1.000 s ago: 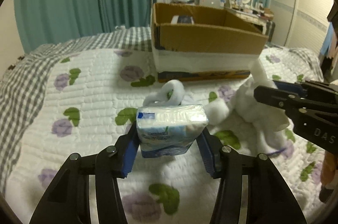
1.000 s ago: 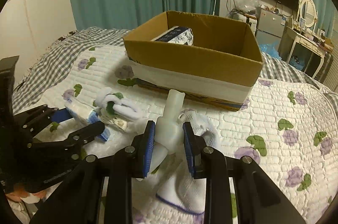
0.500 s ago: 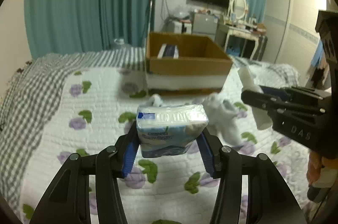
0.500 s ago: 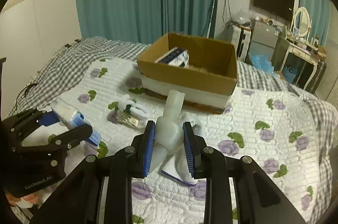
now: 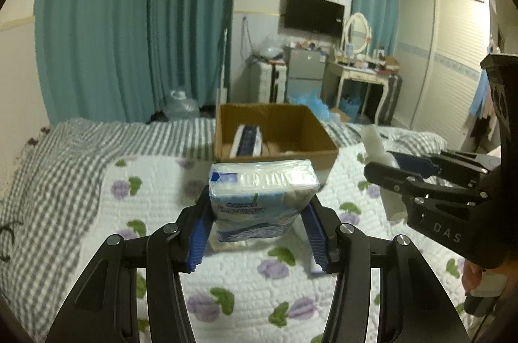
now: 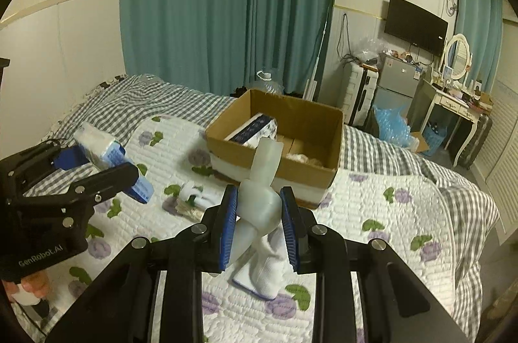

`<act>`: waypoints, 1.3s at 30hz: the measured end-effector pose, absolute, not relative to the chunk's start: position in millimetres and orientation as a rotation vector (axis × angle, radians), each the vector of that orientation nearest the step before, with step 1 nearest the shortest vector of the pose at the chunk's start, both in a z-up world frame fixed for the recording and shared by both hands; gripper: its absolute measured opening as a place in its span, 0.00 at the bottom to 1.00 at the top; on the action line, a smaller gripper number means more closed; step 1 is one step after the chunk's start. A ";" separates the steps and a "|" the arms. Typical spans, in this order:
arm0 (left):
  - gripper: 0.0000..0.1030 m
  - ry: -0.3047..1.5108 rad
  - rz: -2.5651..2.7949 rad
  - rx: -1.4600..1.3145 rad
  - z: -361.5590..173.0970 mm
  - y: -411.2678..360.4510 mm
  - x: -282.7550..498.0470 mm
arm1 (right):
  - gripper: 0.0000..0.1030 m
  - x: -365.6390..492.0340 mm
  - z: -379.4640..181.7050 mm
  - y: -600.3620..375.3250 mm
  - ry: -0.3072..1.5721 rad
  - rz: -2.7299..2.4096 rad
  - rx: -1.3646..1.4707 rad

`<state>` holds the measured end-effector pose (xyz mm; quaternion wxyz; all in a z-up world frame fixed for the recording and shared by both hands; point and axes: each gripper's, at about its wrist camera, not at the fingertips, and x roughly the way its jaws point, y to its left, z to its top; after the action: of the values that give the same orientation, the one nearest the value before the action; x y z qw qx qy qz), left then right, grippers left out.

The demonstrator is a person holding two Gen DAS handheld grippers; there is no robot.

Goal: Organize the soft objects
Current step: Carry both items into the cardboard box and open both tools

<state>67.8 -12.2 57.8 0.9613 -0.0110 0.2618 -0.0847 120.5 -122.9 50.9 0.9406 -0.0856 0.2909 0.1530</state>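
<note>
Evidently bound for the cardboard box (image 5: 275,132), left gripper (image 5: 255,233) clamps a tissue pack (image 5: 262,197); right gripper (image 6: 259,229) pinches a knotted white sock (image 6: 259,200), both aloft short of it.

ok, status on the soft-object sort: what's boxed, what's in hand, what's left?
Done: one dark-striped pack lies in the cardboard box, with something pale beside it that I can't identify. In hand: left gripper is shut on a tissue pack; right gripper is shut on a knotted translucent white piece; both are lifted over the bed. Left: white socks and a small white bundle on the quilt.
</note>
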 end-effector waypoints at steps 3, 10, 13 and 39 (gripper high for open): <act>0.50 0.519 -0.178 -0.006 65.1 -14.3 82.6 | 0.25 135.9 55.8 -125.7 0.594 0.307 -0.175; 0.50 0.517 -0.188 0.044 73.3 -24.7 139.5 | 0.25 202.4 64.2 -138.8 0.600 0.311 -0.140; 0.50 0.517 -0.198 0.056 72.2 -30.3 172.1 | 0.25 238.8 62.2 -144.7 0.606 0.318 -0.119; 0.87 0.585 -0.092 0.151 37.6 -38.5 288.4 | 0.76 338.0 32.8 -176.4 0.647 0.295 -0.037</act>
<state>288.4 -38.5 37.6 0.9536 0.0741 0.2882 -0.0452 338.0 -176.4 32.8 0.9373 -0.0181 0.3167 0.1446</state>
